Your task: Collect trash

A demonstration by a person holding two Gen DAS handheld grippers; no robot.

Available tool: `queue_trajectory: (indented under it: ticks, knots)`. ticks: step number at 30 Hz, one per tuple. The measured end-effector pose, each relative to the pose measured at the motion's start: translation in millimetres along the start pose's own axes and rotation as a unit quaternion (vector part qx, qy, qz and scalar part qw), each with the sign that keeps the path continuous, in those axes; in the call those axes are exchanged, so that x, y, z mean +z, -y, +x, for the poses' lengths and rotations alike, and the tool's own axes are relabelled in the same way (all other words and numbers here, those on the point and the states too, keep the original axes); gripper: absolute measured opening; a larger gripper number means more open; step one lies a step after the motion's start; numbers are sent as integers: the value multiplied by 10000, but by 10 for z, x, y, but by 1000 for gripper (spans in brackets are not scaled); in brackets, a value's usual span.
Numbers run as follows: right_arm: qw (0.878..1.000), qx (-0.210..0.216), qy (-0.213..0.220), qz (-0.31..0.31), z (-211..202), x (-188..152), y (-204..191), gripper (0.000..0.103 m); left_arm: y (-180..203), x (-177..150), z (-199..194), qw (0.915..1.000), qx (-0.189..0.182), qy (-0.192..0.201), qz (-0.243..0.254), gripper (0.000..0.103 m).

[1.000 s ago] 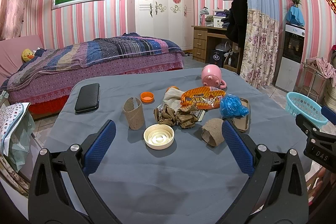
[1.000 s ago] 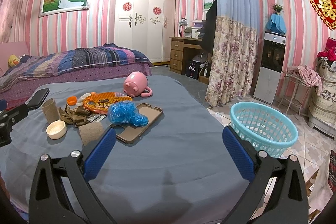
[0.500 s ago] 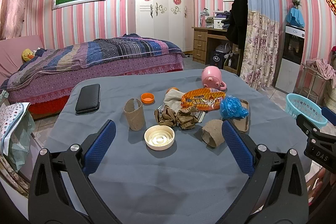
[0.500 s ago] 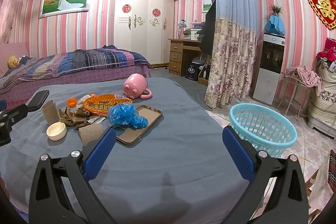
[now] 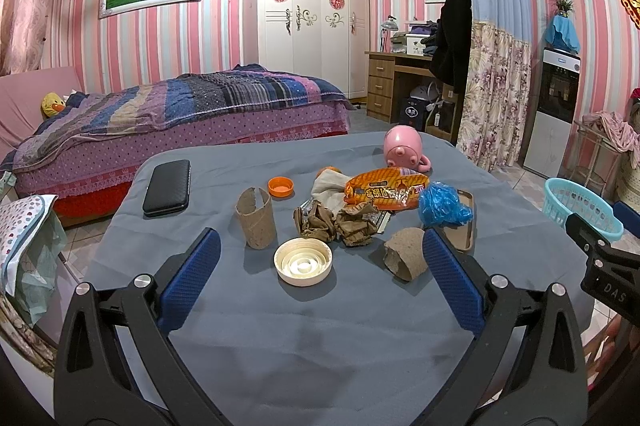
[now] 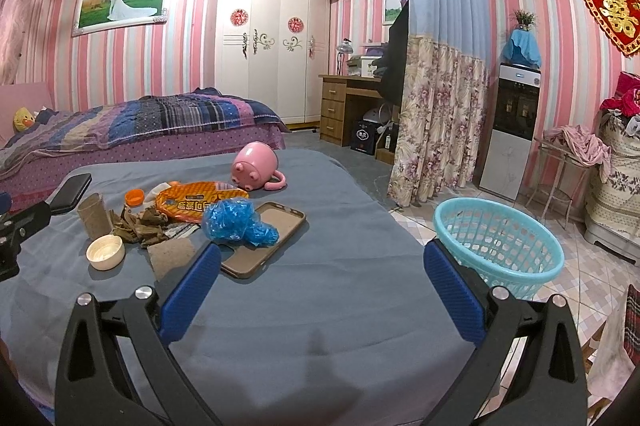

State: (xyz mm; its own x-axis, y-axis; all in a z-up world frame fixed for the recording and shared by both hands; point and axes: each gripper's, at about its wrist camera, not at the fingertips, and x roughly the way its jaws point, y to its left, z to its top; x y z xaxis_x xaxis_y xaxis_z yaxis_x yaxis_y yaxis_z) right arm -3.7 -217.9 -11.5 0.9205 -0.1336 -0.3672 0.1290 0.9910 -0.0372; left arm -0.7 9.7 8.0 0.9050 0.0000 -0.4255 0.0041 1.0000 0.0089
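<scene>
Trash point(image 5: 352, 222) lies on the table point(image 5: 320, 326), teal basket point(image 6: 500, 242) beside it.

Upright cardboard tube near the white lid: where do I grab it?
Grip the cardboard tube across its lower, intact wall, coming level from the near side with the left gripper. Its top rim is torn, and the white lid lies beside it.

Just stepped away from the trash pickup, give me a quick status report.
Left hand-held gripper open, empty. Right hand-held gripper open, empty. Trash pile untouched on table; basket on floor. Nothing blocking.
</scene>
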Motion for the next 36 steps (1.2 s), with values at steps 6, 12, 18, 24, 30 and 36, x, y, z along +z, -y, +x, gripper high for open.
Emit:
queue_trajectory:
  ticks: [6, 12, 18, 24, 30, 36]
  knots:
    - [10000, -3, 2, 4, -1, -1, -4, 99, -7, 6, -1, 10000, -3, 0, -2, 98]
    - [10000, -2, 2, 13, 7, 2, 4, 99, 0, -3, 0, 10000, -2, 2, -3, 98]
    - [10000, -7, 11, 11, 6, 0, 1, 99, 1, 2, -9, 10000, 2, 1, 0, 98]
    - [10000, -6, 7, 2, 5, 0, -2, 99, -4, 9, -14, 10000, 2, 0, -12, 98]
    - [10000, -6, 9, 10, 4, -4, -2, 99, -10, 18, -26, 10000, 2, 0, -10, 98]
    - [10000, -11, 4, 12, 4, -8, -7, 99, -6, 11, -22, 10000, 0, 2, -15, 98]
